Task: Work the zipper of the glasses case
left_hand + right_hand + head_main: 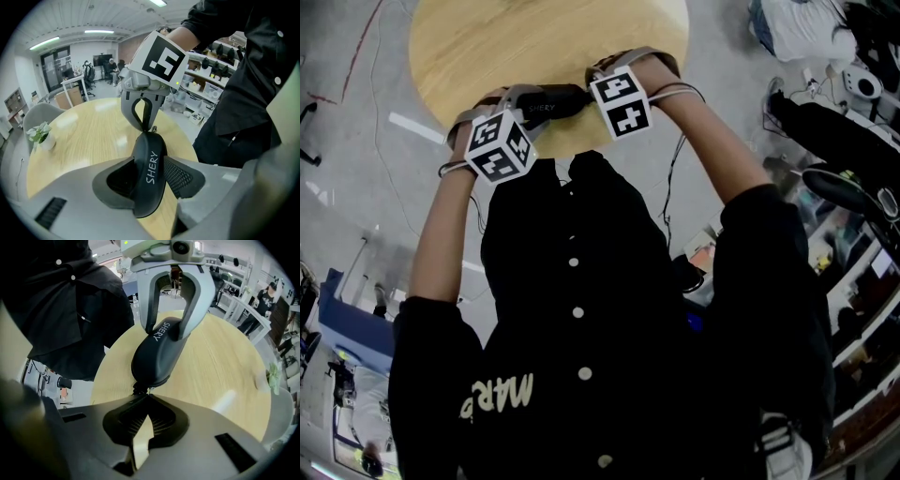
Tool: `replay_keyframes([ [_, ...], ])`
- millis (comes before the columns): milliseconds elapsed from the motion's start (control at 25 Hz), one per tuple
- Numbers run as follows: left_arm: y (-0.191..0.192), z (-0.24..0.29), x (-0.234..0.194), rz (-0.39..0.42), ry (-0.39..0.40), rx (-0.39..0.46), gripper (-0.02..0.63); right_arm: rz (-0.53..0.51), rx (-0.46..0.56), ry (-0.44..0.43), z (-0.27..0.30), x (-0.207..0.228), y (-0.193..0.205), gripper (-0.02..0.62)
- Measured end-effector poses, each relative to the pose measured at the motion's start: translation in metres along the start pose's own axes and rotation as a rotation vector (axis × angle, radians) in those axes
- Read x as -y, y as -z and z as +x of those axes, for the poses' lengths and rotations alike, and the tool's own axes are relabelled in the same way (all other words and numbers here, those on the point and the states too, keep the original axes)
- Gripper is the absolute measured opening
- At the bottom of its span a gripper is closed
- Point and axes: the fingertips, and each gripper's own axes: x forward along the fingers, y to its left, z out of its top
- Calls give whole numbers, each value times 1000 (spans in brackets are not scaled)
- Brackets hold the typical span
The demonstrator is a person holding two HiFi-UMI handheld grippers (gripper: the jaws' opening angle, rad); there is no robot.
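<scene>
Close to the chest: two forearms (441, 244) raised side by side, angled down.
Grippers: two.
Left gripper (150, 180): jaws wide, pads pressing both sides of the one black glasses case (149, 164).
Right gripper (143, 397): jaws together, pinching the zipper pull (140, 389) at the case's end.
Case: between both grippers, over the near edge of the one round wooden table (487, 47).

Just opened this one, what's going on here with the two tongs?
A person works handheld tongs in each hand over the near edge of a round wooden table. The left tongs clamp a black glasses case across its body. The right tongs are pinched shut on the zipper pull at the case's end. The case looks closed, so unzipping seems about to start.
</scene>
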Motion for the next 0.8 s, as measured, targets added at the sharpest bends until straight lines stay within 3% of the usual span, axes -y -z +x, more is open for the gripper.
replay_keyframes([
  [440,2,-3,0,-16,-1,7,193,52,-111,-114,-1,-18,-8,6],
  [800,6,-4,2,-6,-8,-1,195,434,-2,-114,2,-27,-18,9],
])
